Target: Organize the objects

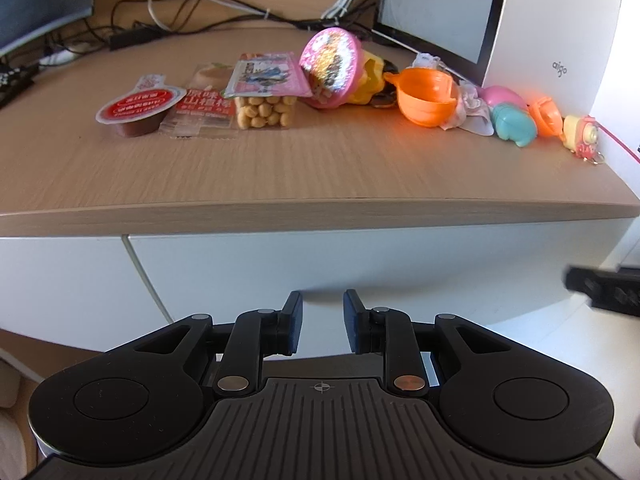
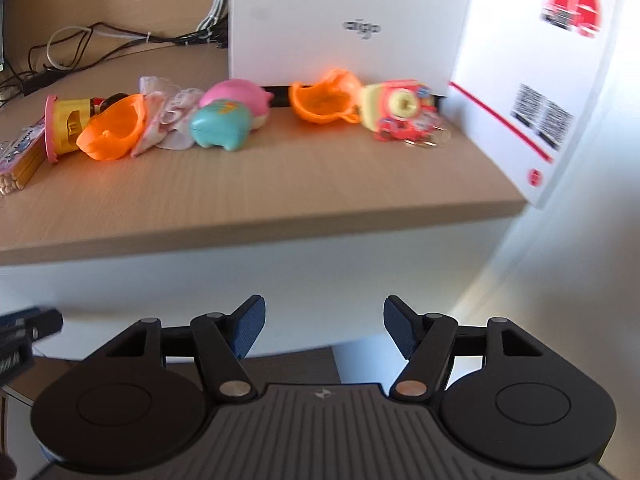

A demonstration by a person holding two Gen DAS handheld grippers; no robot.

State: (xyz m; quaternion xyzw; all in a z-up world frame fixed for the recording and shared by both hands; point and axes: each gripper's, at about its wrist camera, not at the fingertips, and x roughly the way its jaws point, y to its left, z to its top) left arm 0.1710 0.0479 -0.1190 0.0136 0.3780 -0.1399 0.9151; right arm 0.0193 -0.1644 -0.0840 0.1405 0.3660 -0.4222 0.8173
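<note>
Left wrist view: both my tools hang empty off the desk [image 1: 320, 184] edge, toys and snacks lined up beyond it.

My left gripper [image 1: 323, 322] stands narrowly parted, my right gripper [image 2: 324, 326] wide, neither holding anything. From the white box [image 2: 348, 20], two orange cups [image 2: 114, 132] and the teal toy [image 2: 218, 128] run leftward; right is nearer. Three snack packs [image 1: 262, 92] sit farthest left.

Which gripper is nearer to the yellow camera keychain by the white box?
Right. The right gripper hangs open before the desk edge nearly in line with the yellow camera keychain; the left gripper, also open, sits farther left, the keychain far off to its right.
</note>
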